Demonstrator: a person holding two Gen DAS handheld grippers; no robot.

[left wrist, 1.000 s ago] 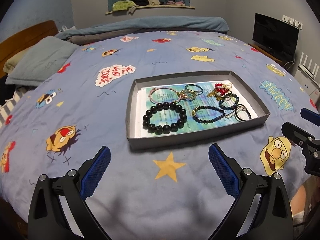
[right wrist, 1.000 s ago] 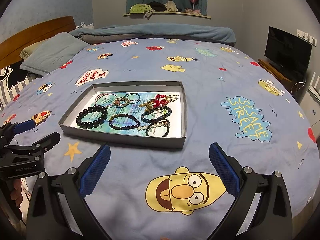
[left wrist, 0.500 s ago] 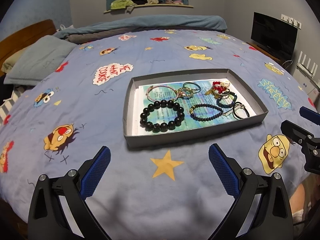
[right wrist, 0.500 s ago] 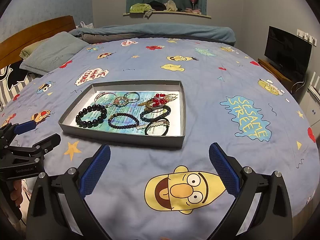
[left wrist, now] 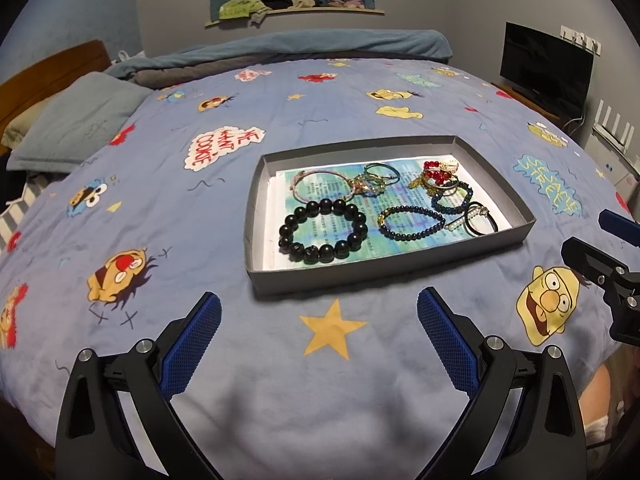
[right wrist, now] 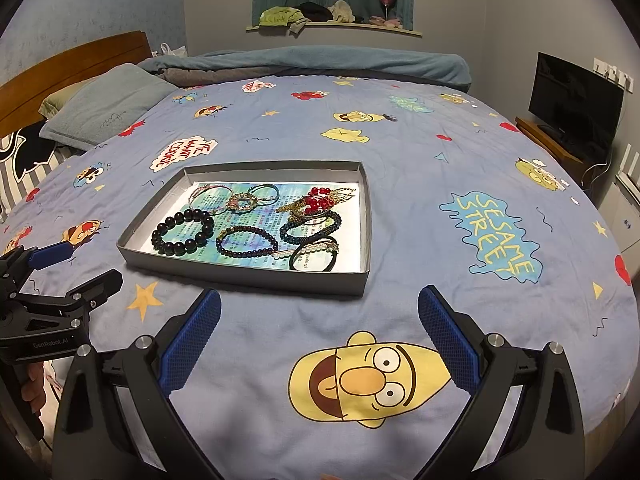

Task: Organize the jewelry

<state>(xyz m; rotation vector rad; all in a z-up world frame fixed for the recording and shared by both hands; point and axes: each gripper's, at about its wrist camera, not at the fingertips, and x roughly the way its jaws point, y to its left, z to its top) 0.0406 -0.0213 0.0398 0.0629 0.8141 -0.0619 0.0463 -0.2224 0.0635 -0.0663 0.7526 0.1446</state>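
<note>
A shallow grey tray [left wrist: 256, 208] [right wrist: 248, 274] lies on the bed and holds several bracelets: a big black bead bracelet [left wrist: 323, 230] [right wrist: 182, 232], a dark blue bead bracelet [left wrist: 412, 222] [right wrist: 246, 241], a red and gold piece [left wrist: 436, 172] [right wrist: 320, 200], thin bangles [left wrist: 320, 186] and a black band with pearls [left wrist: 480, 218] [right wrist: 316, 254]. My left gripper [left wrist: 318, 338] is open and empty, short of the tray's near wall. My right gripper [right wrist: 320, 338] is open and empty, to the tray's near right.
The bed has a blue Sesame Street cover [left wrist: 160, 184]. Pillows [left wrist: 68, 124] and a wooden headboard are at the left. A folded blanket [left wrist: 300, 44] lies at the far end. A TV [left wrist: 544, 68] on a stand is at the right.
Both grippers have drawn slightly closer to the tray and stay open. The jewelry has not moved.
</note>
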